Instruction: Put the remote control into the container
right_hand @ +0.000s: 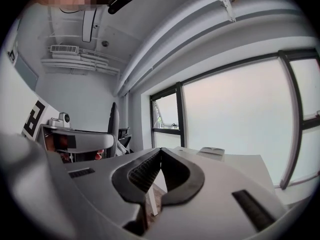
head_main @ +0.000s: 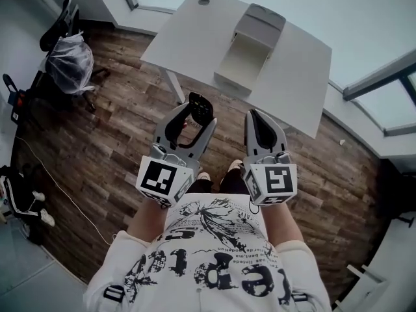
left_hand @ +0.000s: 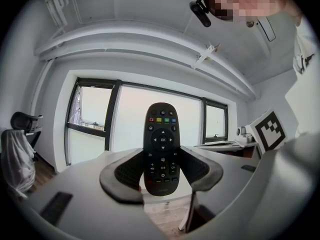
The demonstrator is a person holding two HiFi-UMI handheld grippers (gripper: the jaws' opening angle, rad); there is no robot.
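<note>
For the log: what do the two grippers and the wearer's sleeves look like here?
The left gripper and right gripper are grey plastic, with curved jaws lined in black ribbed rubber. Each carries a white cube with black square markers. No cables show. The sleeves are white with black print.

The remote is black and slim with rounded ends and a row of coloured buttons near its top. It stands upright in the air, clamped low between the left gripper's jaws. The container, a pale open box, sits on a white table, well apart from the remote.
</note>
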